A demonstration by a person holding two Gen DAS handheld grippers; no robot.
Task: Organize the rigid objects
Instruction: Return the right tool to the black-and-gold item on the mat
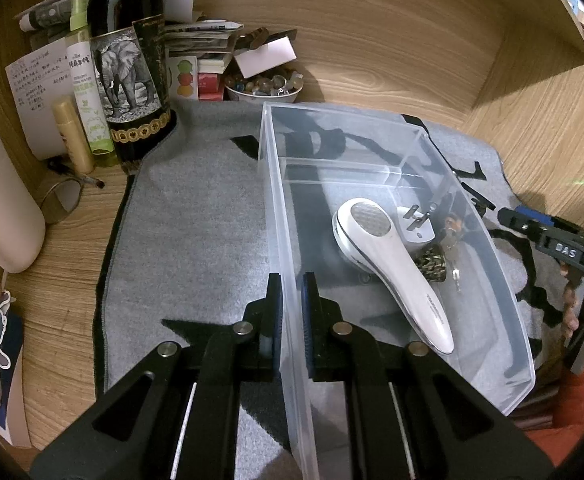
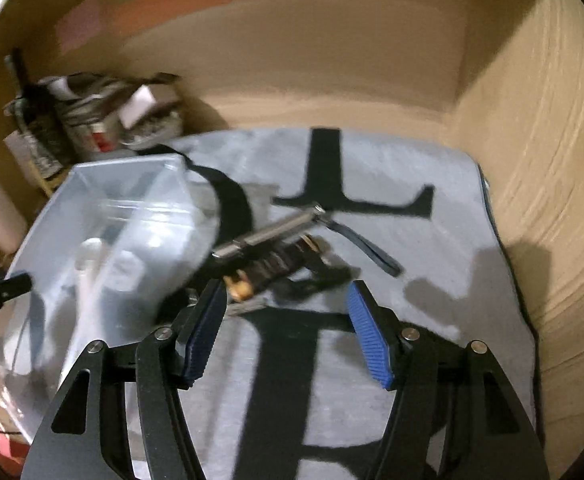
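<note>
My view: clear bin (image 1: 371, 152) over a grey mat (image 1: 196, 216) with black shapes. White handheld device (image 1: 391, 264), silvery mesh face. Camo-patterned piece (image 1: 431, 264) beside it. Dark bottle (image 1: 128, 60), black-and-white elephant label. My right gripper (image 2: 288, 332) pads: ribbed blue. Desk (image 1: 391, 40): light wood grain.

Both grippers are black angular linkages with silver pivot screws. The right gripper (image 2: 288, 332) carries ribbed blue pads (image 2: 369, 340); the left gripper (image 1: 292, 320) seems padded likewise, though shadowed. White "DAS" lettering marks the right one.
</note>
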